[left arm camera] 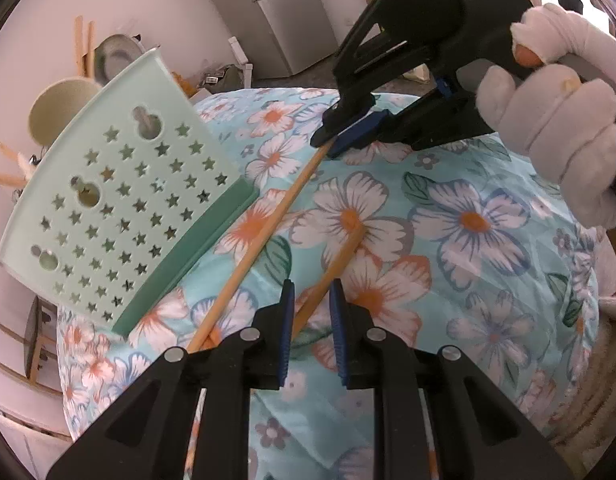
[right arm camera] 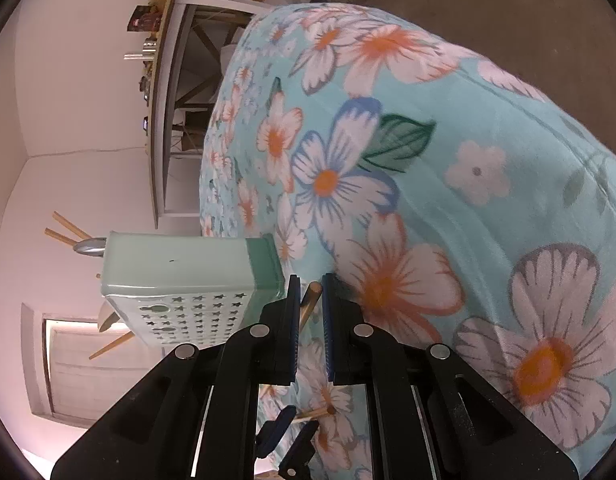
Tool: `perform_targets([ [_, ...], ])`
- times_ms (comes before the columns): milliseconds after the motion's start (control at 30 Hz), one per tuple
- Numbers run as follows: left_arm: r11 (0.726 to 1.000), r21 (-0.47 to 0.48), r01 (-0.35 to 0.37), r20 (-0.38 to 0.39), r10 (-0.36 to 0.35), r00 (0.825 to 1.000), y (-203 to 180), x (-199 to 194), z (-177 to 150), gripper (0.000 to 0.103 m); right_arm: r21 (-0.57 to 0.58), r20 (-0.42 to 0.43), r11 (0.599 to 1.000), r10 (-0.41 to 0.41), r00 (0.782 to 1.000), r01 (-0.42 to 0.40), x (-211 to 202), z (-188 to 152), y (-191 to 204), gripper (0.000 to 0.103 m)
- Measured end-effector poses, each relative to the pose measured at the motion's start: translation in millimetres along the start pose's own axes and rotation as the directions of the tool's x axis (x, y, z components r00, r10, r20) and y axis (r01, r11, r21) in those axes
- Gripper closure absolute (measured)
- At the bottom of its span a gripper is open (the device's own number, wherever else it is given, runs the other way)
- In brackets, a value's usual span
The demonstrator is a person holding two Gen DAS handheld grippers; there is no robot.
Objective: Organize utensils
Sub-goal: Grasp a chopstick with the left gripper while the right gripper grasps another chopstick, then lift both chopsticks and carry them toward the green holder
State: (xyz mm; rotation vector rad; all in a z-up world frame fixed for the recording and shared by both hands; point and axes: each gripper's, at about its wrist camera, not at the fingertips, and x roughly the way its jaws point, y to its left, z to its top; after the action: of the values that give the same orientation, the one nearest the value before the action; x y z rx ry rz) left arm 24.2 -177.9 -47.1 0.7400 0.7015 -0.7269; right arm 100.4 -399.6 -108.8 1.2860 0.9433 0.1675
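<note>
Standing at the left edge of the table [left arm camera: 488, 300], under its floral cloth, is one mint-green utensil holder [left arm camera: 120, 208], pierced with star holes; no writing is readable on it. Two wooden chopsticks lie on the cloth. The longer chopstick [left arm camera: 264, 236] runs diagonally from lower left to upper right, where the right tool [left arm camera: 340, 136], in a white-gloved hand [left arm camera: 556, 120], pinches its far end with narrow jaws. The shorter chopstick [left arm camera: 332, 276] lies almost parallel, its near end clamped between the narrow blue pads of the left tool [left arm camera: 312, 320].
</note>
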Motion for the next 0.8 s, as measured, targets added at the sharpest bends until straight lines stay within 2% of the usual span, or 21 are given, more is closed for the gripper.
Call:
perform_targets([
  [167,1.000,0.018,0.004,-0.003,-0.004,1.000,-4,10,9,0.086,0.017,-0.015,1.000,0.014,1.000,-0.013,-1,1,-7,0.094],
  [467,1.000,-0.010,0.016,-0.003,-0.016,1.000,-5,30,26,0.086,0.018,-0.030,1.000,0.019,0.999,-0.019,1,-1,-6,0.092],
  [633,0.999,-0.035,0.015,-0.004,-0.016,1.000,-4,32,29,0.086,0.026,-0.028,0.999,0.027,0.999,-0.026,2,0,-7,0.095],
  [800,0.999,-0.050,0.016,-0.001,-0.016,1.000,0,23,28,0.092,0.025,-0.023,0.997,0.077,0.997,-0.076,-1,-1,-9,0.096],
])
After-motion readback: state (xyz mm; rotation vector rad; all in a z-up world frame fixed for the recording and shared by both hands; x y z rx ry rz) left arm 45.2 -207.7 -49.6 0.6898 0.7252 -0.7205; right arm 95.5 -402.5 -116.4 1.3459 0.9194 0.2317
